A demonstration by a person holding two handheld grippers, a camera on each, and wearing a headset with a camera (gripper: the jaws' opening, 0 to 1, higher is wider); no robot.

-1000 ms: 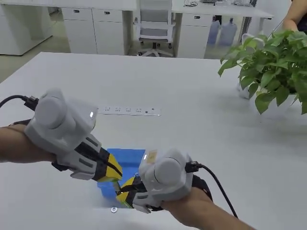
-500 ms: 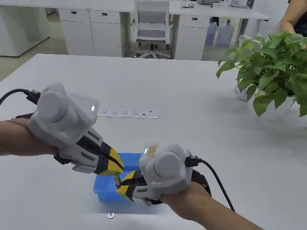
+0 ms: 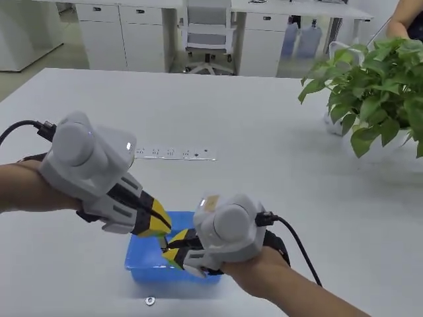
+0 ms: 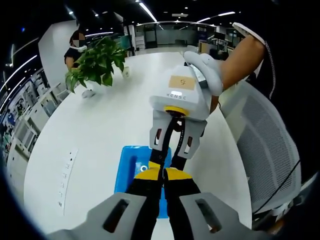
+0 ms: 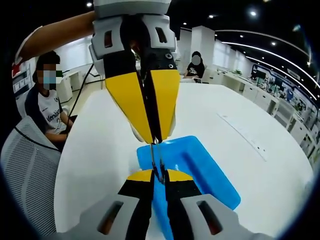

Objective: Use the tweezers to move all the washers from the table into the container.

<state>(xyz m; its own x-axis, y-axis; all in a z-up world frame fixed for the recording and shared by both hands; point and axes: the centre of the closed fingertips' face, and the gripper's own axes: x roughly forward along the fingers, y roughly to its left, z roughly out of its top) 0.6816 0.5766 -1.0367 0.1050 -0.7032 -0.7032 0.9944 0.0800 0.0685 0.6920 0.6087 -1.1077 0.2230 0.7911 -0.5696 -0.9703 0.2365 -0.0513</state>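
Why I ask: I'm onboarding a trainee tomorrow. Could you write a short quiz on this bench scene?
1. True or false: a washer lies on the table, outside the container.
2. What stands at the table's far right? A) potted plant B) desk lamp C) monitor
3. Fill in: the tweezers run between the left gripper and the right gripper, over the ___ container.

Key: 1 true; 2 A; 3 blue.
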